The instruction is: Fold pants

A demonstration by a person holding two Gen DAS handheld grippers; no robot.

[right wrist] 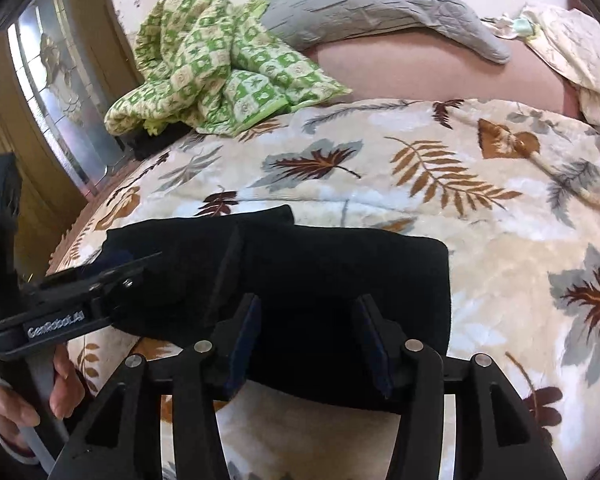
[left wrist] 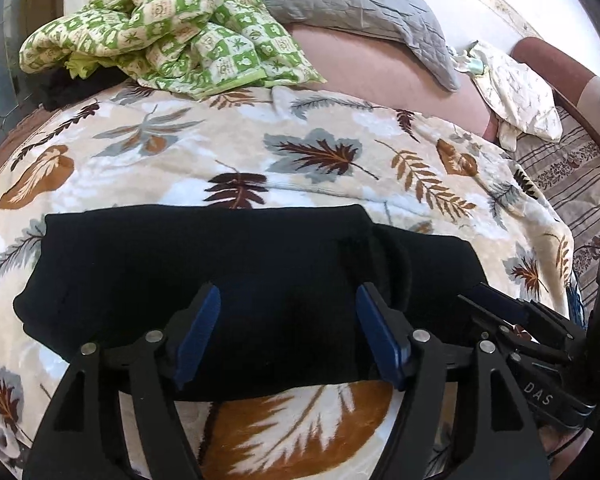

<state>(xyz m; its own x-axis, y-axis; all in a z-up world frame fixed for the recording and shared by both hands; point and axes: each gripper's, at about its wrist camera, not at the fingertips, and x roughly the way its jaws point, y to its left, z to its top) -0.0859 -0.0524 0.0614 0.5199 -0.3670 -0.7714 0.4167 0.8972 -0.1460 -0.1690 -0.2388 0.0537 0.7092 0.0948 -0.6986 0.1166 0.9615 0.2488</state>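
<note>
The black pants lie folded into a wide flat bundle on the leaf-patterned blanket. They also show in the right wrist view. My left gripper is open, its blue-padded fingers spread over the near edge of the bundle. My right gripper is open over the right part of the bundle, near its front edge. The right gripper shows at the right edge of the left wrist view. The left gripper shows at the left of the right wrist view, held by a hand.
A green checked quilt lies crumpled at the back left. A grey pillow and a pale cloth lie at the back on a pink sheet. A striped cover is at the right. A wooden door with glass stands left.
</note>
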